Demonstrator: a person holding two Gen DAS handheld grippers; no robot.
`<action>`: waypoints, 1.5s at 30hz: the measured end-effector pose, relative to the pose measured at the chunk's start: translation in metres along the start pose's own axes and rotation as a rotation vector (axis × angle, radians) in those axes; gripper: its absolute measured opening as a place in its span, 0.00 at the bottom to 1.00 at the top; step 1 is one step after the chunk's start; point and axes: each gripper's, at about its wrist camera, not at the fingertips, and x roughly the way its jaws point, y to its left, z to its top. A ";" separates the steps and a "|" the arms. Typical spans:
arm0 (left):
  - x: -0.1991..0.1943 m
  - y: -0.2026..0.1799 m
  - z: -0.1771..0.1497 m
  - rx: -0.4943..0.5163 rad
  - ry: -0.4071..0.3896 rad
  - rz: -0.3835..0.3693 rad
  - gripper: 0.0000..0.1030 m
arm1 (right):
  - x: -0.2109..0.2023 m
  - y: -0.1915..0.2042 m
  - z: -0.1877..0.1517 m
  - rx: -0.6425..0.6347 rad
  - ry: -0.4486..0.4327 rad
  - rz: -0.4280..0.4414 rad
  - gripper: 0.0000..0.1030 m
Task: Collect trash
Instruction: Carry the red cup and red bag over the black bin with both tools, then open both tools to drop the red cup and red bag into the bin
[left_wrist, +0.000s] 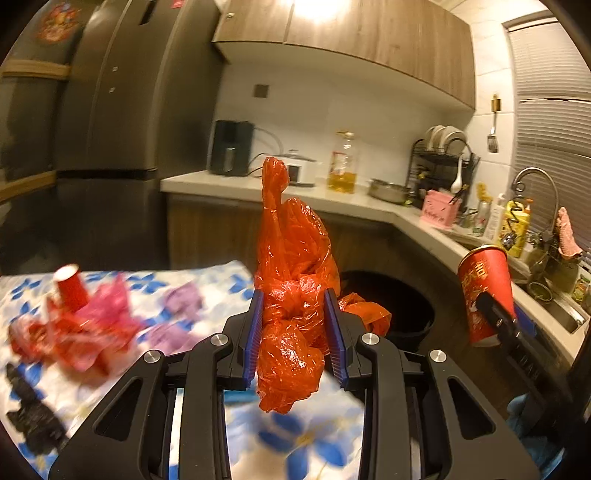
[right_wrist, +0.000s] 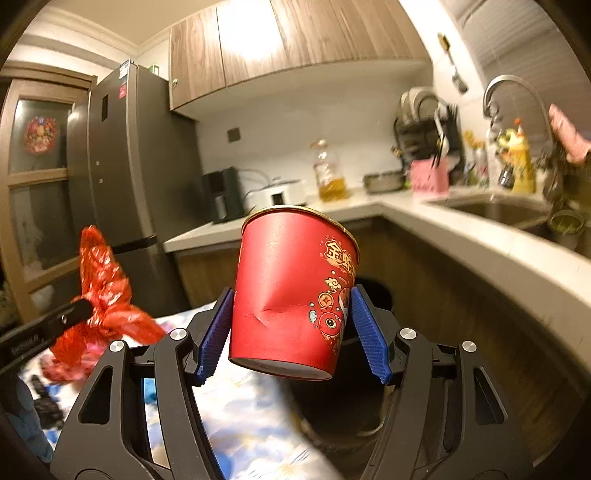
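Observation:
My left gripper is shut on a crumpled orange-red plastic bag, which stands up between the blue pads above the table's far edge. My right gripper is shut on a red paper cup with gold print, tilted and dented at the left pad. In the left wrist view the same red paper cup hangs at the right, in the other gripper's fingers. In the right wrist view the orange-red bag shows at the left. A dark round trash bin sits on the floor just beyond the table, below both grippers.
On the table with the blue-flowered cloth lie another red cup, pink and red wrappers, purple scraps and black scraps. Beyond stand a counter with appliances, an oil bottle and a sink, and a grey fridge.

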 end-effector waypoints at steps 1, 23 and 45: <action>0.007 -0.005 0.003 -0.001 -0.003 -0.010 0.31 | 0.003 -0.001 0.001 -0.012 -0.015 -0.009 0.61; 0.127 -0.062 -0.015 -0.006 0.004 -0.059 0.31 | 0.095 -0.043 -0.023 -0.031 -0.007 -0.004 0.62; 0.185 -0.072 -0.036 -0.014 0.107 -0.104 0.33 | 0.139 -0.054 -0.044 -0.060 0.060 -0.005 0.64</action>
